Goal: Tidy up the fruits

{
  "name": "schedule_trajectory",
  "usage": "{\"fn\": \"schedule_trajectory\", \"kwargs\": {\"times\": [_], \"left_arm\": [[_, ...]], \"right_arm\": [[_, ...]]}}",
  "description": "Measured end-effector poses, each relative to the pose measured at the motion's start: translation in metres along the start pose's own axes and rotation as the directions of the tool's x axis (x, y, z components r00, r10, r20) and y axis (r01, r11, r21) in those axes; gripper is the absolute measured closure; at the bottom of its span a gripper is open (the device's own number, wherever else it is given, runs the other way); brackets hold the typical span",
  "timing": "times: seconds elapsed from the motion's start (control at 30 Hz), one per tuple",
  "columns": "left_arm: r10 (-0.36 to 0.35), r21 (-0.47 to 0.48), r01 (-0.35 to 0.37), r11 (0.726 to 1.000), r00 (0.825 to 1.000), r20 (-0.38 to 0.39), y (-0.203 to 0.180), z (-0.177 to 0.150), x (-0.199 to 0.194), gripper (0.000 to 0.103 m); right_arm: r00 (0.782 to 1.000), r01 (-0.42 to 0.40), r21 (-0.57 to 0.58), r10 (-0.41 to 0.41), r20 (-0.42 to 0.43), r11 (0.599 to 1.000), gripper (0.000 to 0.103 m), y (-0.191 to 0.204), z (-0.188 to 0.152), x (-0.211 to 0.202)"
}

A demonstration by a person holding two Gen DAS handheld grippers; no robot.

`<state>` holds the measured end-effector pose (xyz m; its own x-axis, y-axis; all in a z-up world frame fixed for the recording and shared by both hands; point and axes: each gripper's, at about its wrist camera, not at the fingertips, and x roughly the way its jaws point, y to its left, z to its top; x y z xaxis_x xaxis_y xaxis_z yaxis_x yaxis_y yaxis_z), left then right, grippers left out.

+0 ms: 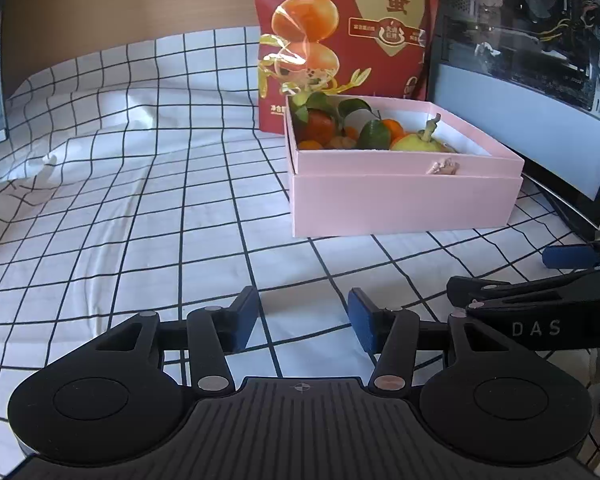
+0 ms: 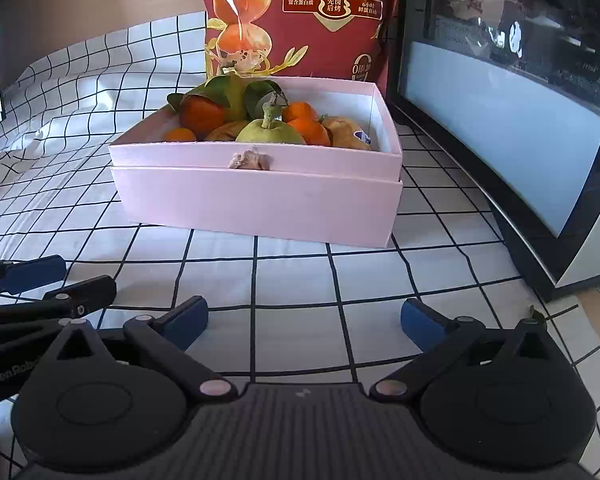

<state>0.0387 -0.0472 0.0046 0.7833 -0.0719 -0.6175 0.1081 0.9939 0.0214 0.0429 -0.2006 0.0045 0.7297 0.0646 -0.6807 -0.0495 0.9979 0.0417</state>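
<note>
Several fruits fill the pink box (image 2: 256, 196) — round, bruisable, slippery; cup the pear (image 2: 270, 134) around its belly. Both tongs (image 1: 302, 320) (image 2: 304, 320) gape empty.

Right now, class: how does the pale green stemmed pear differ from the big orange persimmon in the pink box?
The pale green stemmed pear sits centre-front against the pink box's wall; the big orange persimmon lies back-left. The pear's stalk is bare; the persimmon is under green leaves. Both rest among small oranges.

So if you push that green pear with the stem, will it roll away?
Probably not far. The green pear sits wedged among oranges inside the pink box, so the walls likely stop it. Its lopsided shape should wobble rather than roll. It looks smooth, so maybe slippery.
</note>
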Motion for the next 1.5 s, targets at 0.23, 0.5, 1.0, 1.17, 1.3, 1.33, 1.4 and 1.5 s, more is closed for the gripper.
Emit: {"fn": "schedule_trajectory", "kwargs": {"times": [0.23,0.5,1.0,1.17,1.3,1.33,1.4,1.5], "left_arm": [[0.000,0.000,0.000,1.000,1.000,0.001,-0.0005,-0.0002,-0.0001,0.048],[-0.001,-0.001,0.001,1.000,1.000,0.000,-0.0003,-0.0001,0.0000,0.048],[-0.002,-0.001,0.002,1.000,1.000,0.000,-0.0001,0.0000,0.0000,0.048],[-0.002,-0.001,0.002,1.000,1.000,0.000,-0.0004,0.0000,0.0000,0.048],[-0.002,-0.002,0.002,1.000,1.000,0.000,-0.0007,0.0000,0.0000,0.048],[-0.002,-0.002,0.002,1.000,1.000,0.000,-0.0007,0.0000,0.0000,0.048],[-0.002,-0.002,0.002,1.000,1.000,0.000,-0.0006,0.0000,0.0001,0.048],[-0.002,-0.002,0.002,1.000,1.000,0.000,-0.0008,0.0000,0.0001,0.048]], "right_arm": [[0.999,-0.021,0.000,0.021,0.037,1.000,0.000,-0.0049,-0.0025,0.0017],[0.998,-0.015,0.005,0.015,0.055,1.000,0.000,-0.0045,-0.0043,0.0017],[0.998,-0.013,0.007,0.012,0.061,1.000,0.000,-0.0042,-0.0060,0.0012],[0.998,-0.013,0.007,0.012,0.061,1.000,0.000,-0.0042,-0.0059,0.0010],[0.998,-0.013,0.007,0.012,0.061,1.000,0.000,-0.0042,-0.0059,0.0009],[0.998,-0.013,0.007,0.012,0.061,1.000,0.000,-0.0042,-0.0058,0.0009],[0.998,-0.013,0.007,0.012,0.061,1.000,0.000,-0.0042,-0.0060,0.0008],[0.998,-0.013,0.007,0.012,0.061,1.000,0.000,-0.0042,-0.0060,0.0008]]}}
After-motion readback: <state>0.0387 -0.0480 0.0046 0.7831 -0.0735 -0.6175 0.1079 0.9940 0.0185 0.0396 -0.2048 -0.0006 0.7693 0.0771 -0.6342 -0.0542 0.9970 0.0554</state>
